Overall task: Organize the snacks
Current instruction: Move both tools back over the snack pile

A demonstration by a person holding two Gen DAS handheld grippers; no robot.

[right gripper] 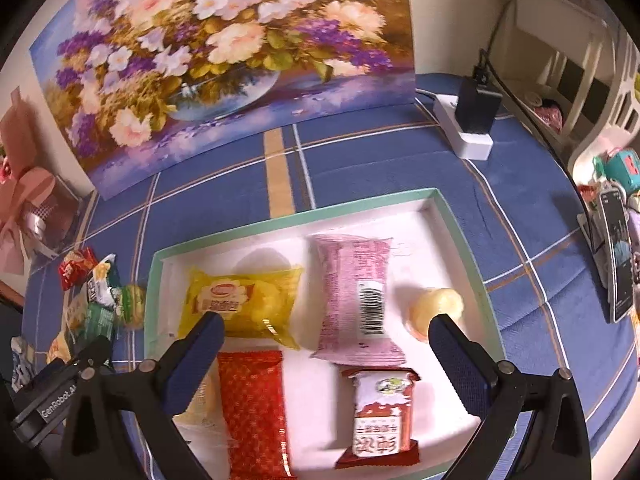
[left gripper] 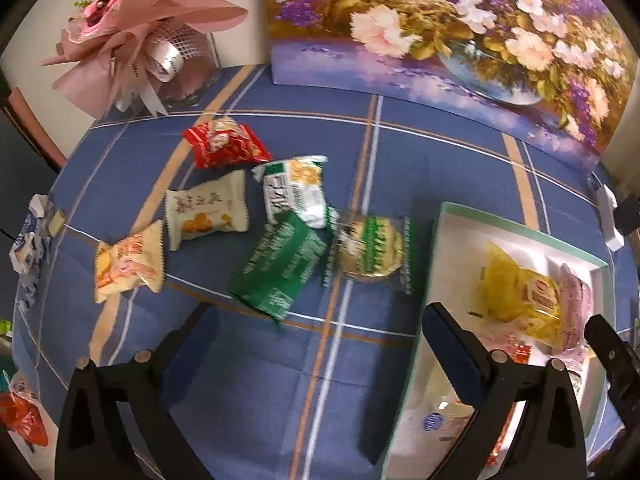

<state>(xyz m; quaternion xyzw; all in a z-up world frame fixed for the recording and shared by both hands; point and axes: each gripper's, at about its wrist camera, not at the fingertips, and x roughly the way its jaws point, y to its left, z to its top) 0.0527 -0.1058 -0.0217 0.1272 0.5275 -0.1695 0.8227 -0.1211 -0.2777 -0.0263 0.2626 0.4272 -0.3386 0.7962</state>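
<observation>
Snacks still loose on the table, such as the dark green packet [left gripper: 280, 268], overlap near the box [right gripper: 460, 232]. Both the left gripper [left gripper: 316, 344] and right gripper [right gripper: 326, 348] gape wide, empty. Overlapping wrappers could be pinched together; slick film may slip.

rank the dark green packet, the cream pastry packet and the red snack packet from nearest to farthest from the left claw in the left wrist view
1. Dark green packet, lying just beyond the left claw, centre of the cloth.
2. Cream pastry packet, farther back and to the left.
3. Red snack packet, farthest, near the pink bouquet at the back left.
</observation>
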